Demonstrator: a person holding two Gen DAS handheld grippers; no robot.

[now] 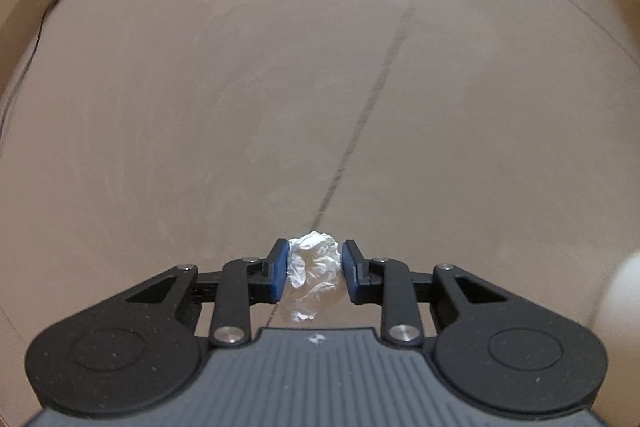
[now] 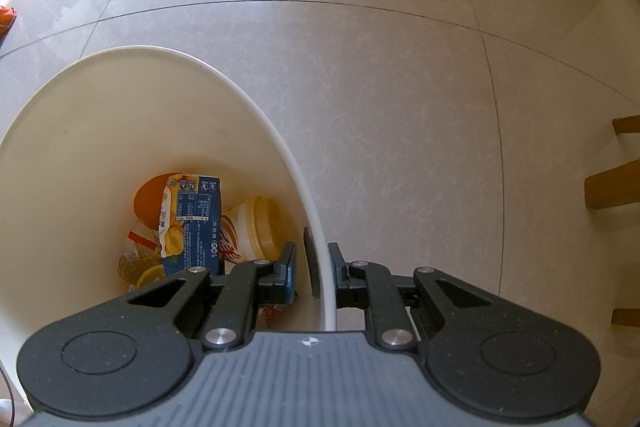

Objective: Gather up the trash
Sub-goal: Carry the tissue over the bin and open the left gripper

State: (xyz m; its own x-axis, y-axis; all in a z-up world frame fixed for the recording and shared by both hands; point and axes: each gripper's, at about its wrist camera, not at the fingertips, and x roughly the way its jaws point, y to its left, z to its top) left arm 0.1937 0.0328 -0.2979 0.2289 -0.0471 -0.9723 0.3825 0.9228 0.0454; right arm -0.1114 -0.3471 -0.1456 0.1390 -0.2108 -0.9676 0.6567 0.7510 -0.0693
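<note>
Left wrist view: crumpled white wrapper (image 1: 314,267) pinched between the blue pads of the left gripper (image 1: 314,271), jaws narrow, above bare tiled floor (image 1: 280,87). Only the right wrist view shows the white bin (image 2: 120,99): right gripper (image 2: 314,273) clamps its rim, one finger inside, near a blue carton (image 2: 198,223) and a cup (image 2: 258,227)

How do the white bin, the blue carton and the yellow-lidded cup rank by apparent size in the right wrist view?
Largest to smallest, as they look:
1. white bin, clearly the biggest
2. blue carton
3. yellow-lidded cup
The carton lies over other trash and partly hides the cup, so the last two are unsure.
</note>
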